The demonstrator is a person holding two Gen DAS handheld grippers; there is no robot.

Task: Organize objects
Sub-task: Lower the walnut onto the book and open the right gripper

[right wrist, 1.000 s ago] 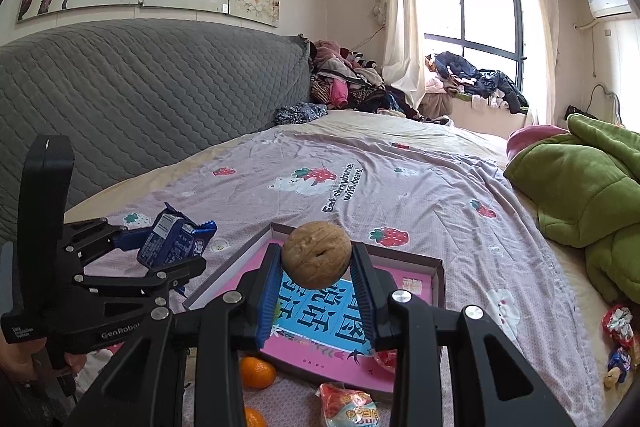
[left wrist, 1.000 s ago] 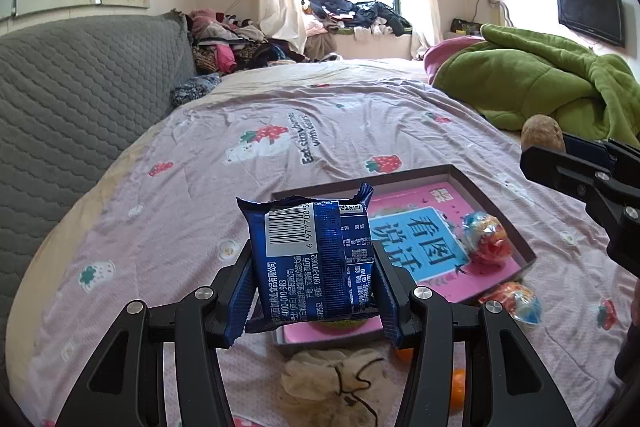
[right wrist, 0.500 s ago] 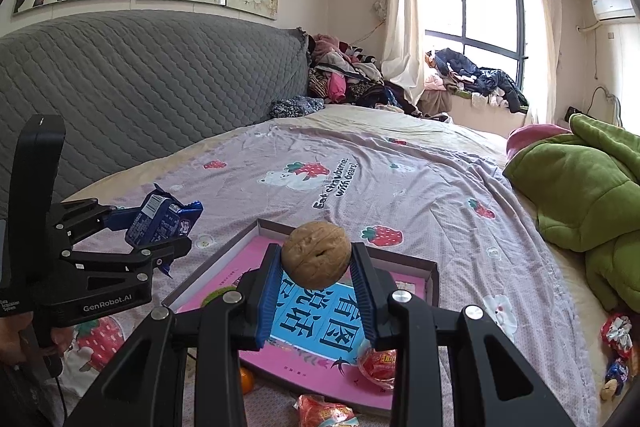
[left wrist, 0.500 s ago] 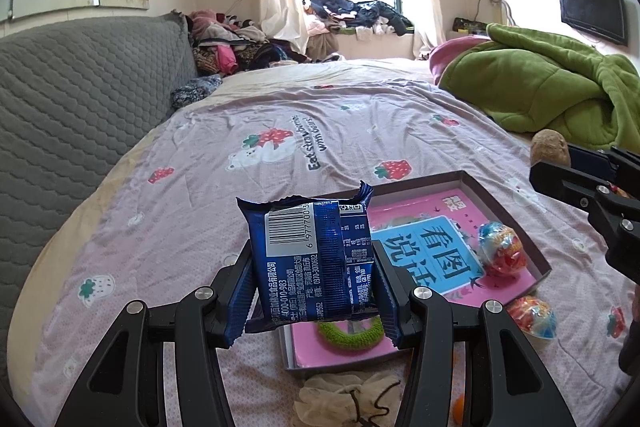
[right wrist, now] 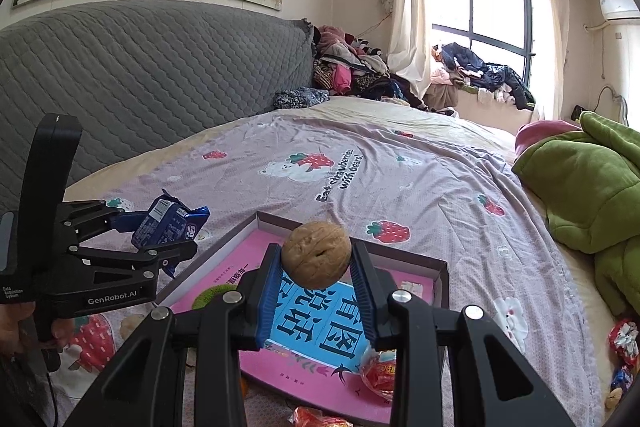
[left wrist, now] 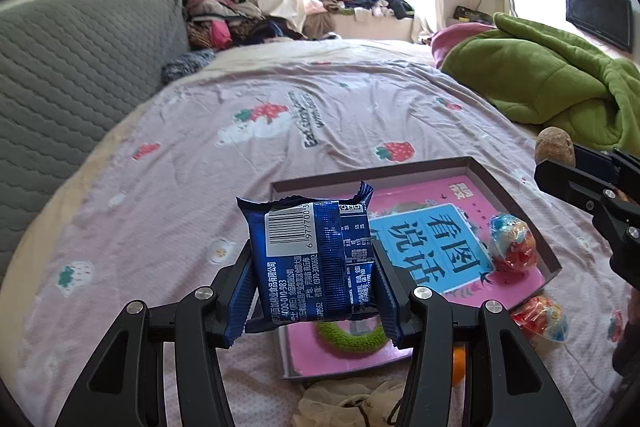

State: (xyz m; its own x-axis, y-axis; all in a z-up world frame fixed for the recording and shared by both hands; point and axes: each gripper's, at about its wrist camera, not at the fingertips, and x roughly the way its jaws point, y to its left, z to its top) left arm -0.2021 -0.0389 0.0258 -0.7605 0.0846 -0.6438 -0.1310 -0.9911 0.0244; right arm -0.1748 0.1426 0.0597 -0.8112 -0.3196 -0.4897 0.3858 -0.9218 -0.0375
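Carrying both finds toward the shallow dark-rimmed box with the pink book [left wrist: 472, 163]: left gripper [left wrist: 316, 275] clamped on a crinkly blue foil snack packet [left wrist: 310, 259], right gripper [right wrist: 316, 279] pinched tight on a round brown walnut [right wrist: 316, 255], so next I reckon lower over the box and let go.

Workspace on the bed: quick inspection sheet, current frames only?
Surface: bedsheet, strawberry print, wrinkled.
Job's things: tray with pink book, green ring, wrapped candy; second candy beside the tray.
Clutter: clothes pile; green blanket.
Grippers: left gripper shut on blue snack packet; right gripper shut on walnut.
Cables: thin cord on cloth pouch.
Surroundings: headboard, window.
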